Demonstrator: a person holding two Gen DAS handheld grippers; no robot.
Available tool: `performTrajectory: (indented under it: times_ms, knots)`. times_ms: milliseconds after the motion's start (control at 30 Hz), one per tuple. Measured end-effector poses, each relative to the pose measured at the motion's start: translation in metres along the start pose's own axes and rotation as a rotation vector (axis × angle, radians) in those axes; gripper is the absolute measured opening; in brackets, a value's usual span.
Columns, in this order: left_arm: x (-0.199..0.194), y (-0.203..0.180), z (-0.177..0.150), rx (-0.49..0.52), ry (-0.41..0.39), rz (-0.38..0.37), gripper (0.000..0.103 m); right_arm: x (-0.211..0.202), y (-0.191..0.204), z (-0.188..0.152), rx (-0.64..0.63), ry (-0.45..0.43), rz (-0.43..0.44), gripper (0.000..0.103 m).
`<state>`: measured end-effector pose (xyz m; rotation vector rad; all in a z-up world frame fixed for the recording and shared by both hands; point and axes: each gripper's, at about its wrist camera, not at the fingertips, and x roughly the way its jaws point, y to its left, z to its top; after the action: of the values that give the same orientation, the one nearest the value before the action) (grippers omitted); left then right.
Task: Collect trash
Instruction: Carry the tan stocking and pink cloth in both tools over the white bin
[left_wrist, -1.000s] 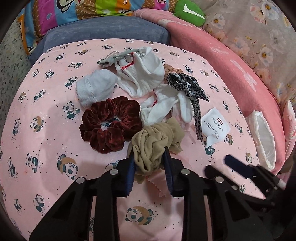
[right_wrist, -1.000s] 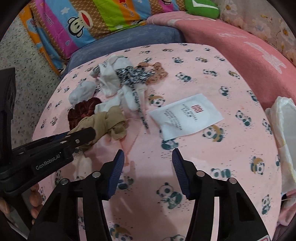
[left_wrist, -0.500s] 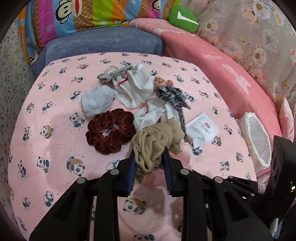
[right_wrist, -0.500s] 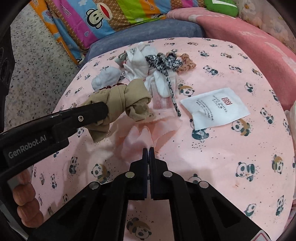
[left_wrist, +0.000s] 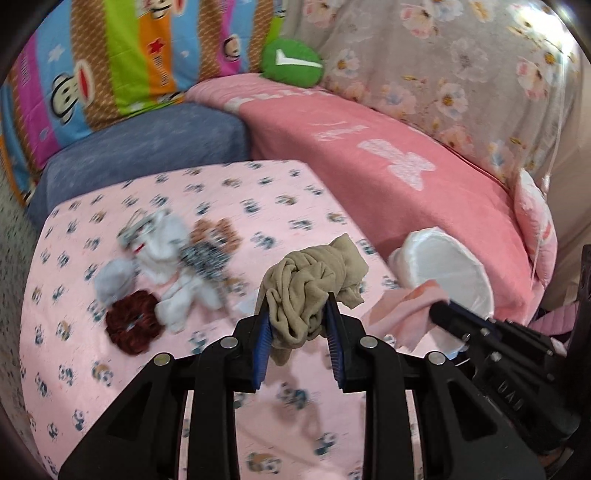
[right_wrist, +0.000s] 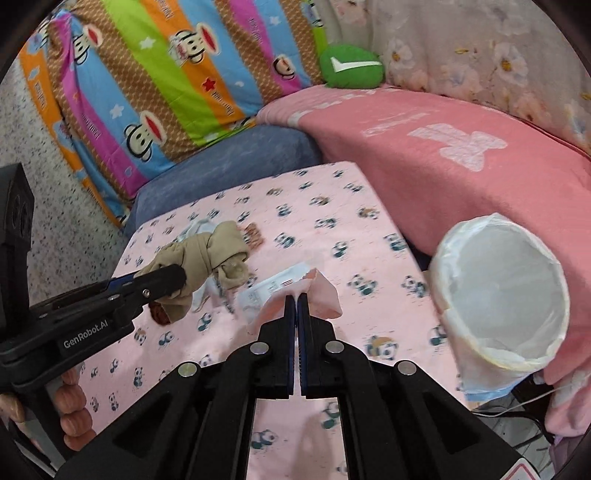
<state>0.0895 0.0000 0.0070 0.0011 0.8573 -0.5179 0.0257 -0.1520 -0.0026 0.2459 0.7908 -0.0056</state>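
Observation:
My left gripper (left_wrist: 297, 306) is shut on a knotted beige stocking (left_wrist: 314, 280), held up above the panda-print pink sheet (left_wrist: 184, 387); the same stocking (right_wrist: 207, 254) hangs left in the right wrist view. My right gripper (right_wrist: 296, 297) is shut on a thin pink scrap (right_wrist: 321, 295), lifted off the sheet; from the left wrist view that scrap (left_wrist: 402, 310) shows at the right gripper (left_wrist: 441, 308). A white bag-lined bin (right_wrist: 502, 302) gapes open at the right edge of the sheet. A white printed packet (right_wrist: 273, 286) lies flat behind the scrap.
A dark red scrunchie (left_wrist: 133, 321), white socks (left_wrist: 166, 236), a leopard-print scrunchie (left_wrist: 207, 258) and a tan scrunchie (left_wrist: 218, 229) lie at the left of the sheet. A pink blanket (left_wrist: 369, 155), blue cushion (left_wrist: 147, 147) and striped pillow (right_wrist: 166, 74) border the back.
Both grippers rose and swung right toward the white bin. The right gripper shut on the pink scrap and lifted it. The beige stocking came up off the sheet with the left gripper.

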Motion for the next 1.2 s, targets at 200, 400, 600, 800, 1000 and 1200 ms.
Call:
performTrajectory:
  times_ms: [200,400,600,800,1000,1200]
  knots:
    - [0.026,-0.072,0.013,0.112,0.009,-0.074,0.026,-0.03,-0.077,0.011,0.118,-0.07,-0.135,0.003]
    - [0.057,-0.137,0.017,0.211,0.019,-0.135,0.026,-0.041,-0.14,0.008,0.205,-0.084,-0.214,0.003]
    - [0.082,-0.178,0.018,0.263,0.054,-0.192,0.026,-0.042,-0.187,0.005,0.27,-0.088,-0.236,0.003]
    - [0.106,-0.2,0.017,0.287,0.091,-0.184,0.026,-0.031,-0.218,0.001,0.321,-0.073,-0.229,0.003]
    - [0.123,-0.21,0.015,0.294,0.124,-0.179,0.027,-0.024,-0.235,-0.001,0.343,-0.067,-0.227,0.003]
    - [0.131,-0.214,0.016,0.283,0.136,-0.177,0.029,-0.018,-0.24,0.003,0.346,-0.053,-0.228,0.004]
